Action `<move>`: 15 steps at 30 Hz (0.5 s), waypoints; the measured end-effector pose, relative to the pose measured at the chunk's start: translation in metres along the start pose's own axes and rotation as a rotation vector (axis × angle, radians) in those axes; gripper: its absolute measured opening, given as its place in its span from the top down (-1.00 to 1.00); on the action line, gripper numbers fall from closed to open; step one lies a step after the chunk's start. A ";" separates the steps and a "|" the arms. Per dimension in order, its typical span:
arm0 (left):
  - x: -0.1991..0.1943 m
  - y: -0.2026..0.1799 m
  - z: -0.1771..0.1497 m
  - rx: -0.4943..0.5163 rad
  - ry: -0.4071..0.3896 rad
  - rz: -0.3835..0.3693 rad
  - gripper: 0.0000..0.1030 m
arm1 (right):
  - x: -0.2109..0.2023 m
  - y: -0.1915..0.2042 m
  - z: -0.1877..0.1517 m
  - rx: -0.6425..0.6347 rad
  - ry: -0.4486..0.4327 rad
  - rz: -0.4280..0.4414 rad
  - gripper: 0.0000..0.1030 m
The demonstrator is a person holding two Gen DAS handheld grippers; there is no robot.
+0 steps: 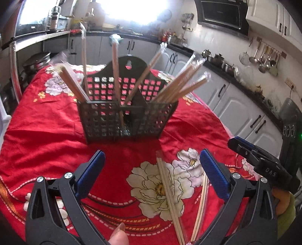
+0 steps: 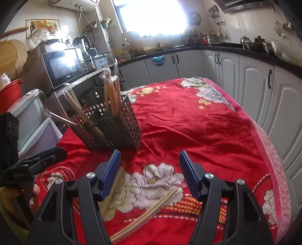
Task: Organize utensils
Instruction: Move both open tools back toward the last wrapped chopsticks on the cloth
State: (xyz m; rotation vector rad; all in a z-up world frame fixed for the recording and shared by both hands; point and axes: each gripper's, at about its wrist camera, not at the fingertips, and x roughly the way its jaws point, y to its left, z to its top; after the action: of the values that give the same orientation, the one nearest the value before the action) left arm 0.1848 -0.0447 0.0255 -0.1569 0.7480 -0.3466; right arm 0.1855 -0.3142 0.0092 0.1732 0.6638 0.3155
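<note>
**A:** What is on the table (image 1: 28, 143)?

**B:** A red cloth with large pale flowers (image 2: 198, 132) covers it. Towards the far side stands a dark lattice utensil holder (image 1: 124, 116) with a divider down its middle. Many wrapped pairs of chopsticks (image 1: 181, 84) stand in it, fanning outward on both sides of the divider.

**A:** Are any chopsticks outside the holder?

**B:** Yes. Two wrapped pairs lie flat on the cloth near the camera. In the left wrist view, one pair (image 1: 169, 196) rests across a white flower, and a second pair (image 1: 201, 203) lies just beside it, close to the blue pad on the right.

**A:** Where are the grippers?

**B:** The left gripper (image 1: 151, 167) hangs above the loose chopsticks with its blue-padded jaws spread wide, holding nothing. The right gripper (image 2: 150, 165) is also spread wide and holds nothing. In its view, one loose pair (image 2: 149, 209) lies on the cloth between its pads, and the other pair (image 2: 115, 186) is partly hidden under its left pad.

**A:** Anything else?

**B:** Behind the table are white kitchen cabinets (image 2: 251, 79), a microwave (image 2: 63, 66) and a bright window (image 2: 151, 15).
</note>
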 end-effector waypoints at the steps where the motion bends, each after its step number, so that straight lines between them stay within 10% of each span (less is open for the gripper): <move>1: 0.003 -0.001 -0.001 0.001 0.009 -0.003 -0.80 | 0.001 -0.002 -0.001 0.003 0.006 -0.001 -0.21; 15: 0.065 -0.012 -0.021 0.000 0.174 -0.063 -0.54 | 0.029 -0.035 -0.029 0.095 0.149 -0.030 -0.21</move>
State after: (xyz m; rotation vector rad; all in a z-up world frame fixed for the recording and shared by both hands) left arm 0.2116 -0.0800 -0.0277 -0.1522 0.9161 -0.4242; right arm 0.1969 -0.3351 -0.0383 0.2318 0.8289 0.2696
